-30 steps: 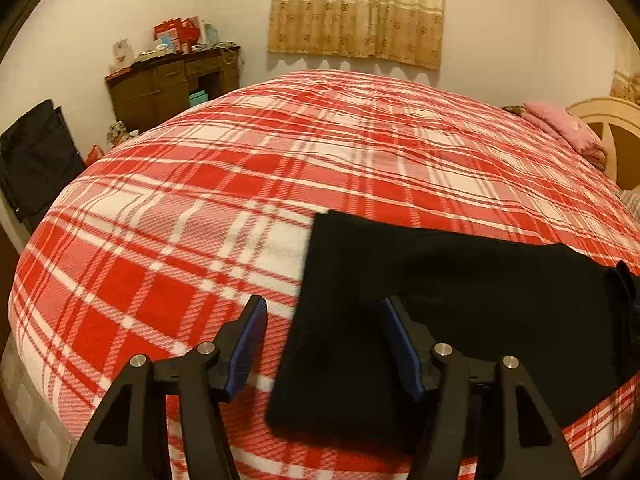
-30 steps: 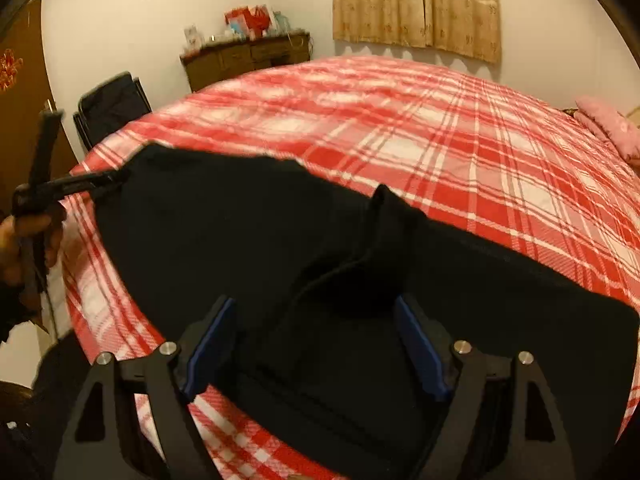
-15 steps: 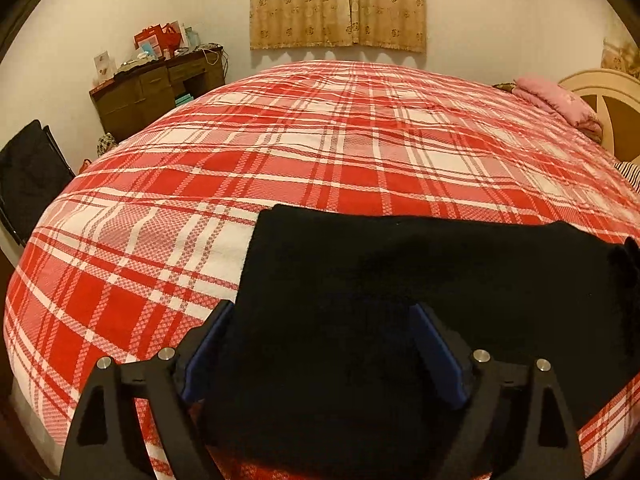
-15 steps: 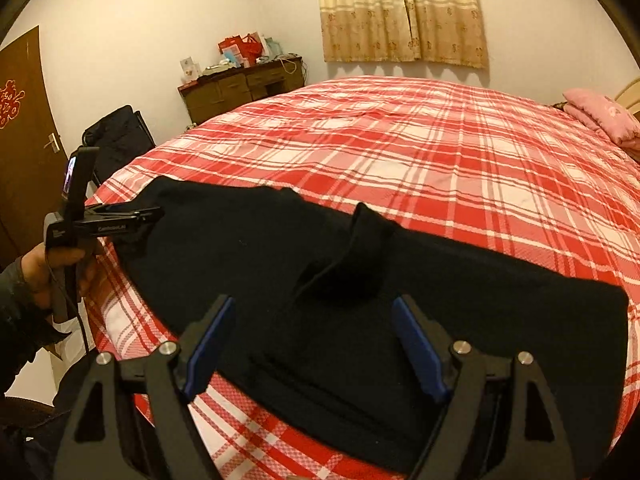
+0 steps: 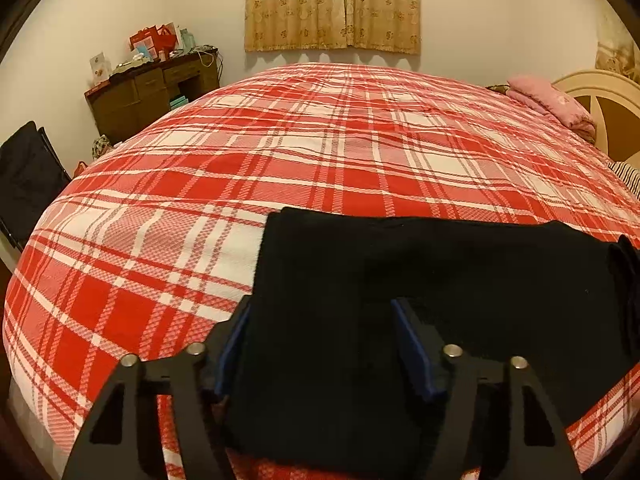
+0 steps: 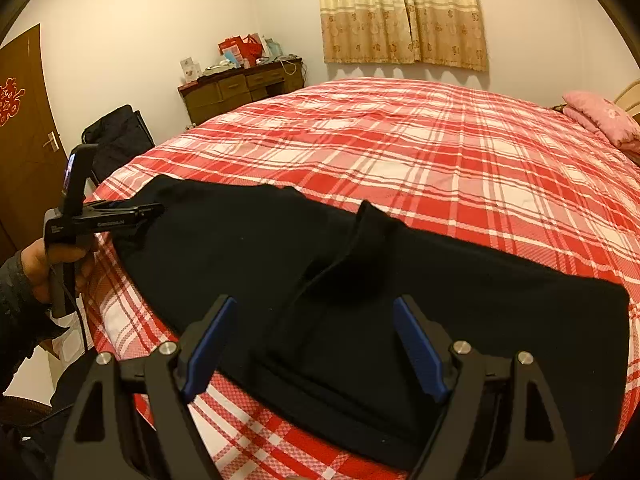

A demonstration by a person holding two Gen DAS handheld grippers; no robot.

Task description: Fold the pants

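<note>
Black pants (image 5: 400, 300) lie flat along the near edge of a bed with a red and white plaid cover (image 5: 320, 152). My left gripper (image 5: 320, 332) is open, its blue-padded fingers straddling the pants' left end just above the cloth. In the right wrist view the pants (image 6: 460, 292) spread left to right, with a raised fold near the middle. My right gripper (image 6: 316, 340) is open over their near edge. The left gripper (image 6: 132, 214) also shows there, held by a hand at the pants' left end; its jaws cannot be judged there.
A brown dresser (image 5: 148, 96) with clutter stands by the far wall under curtains (image 5: 332, 4). A black chair (image 6: 116, 136) and a brown door (image 6: 20, 120) are left of the bed. Pink bedding (image 5: 552, 104) and a headboard (image 5: 600, 108) are at the right.
The left gripper has shifted right and in over the pants' left end, then drawn back a little. The right gripper's view has pulled back slightly. Both stayed open.
</note>
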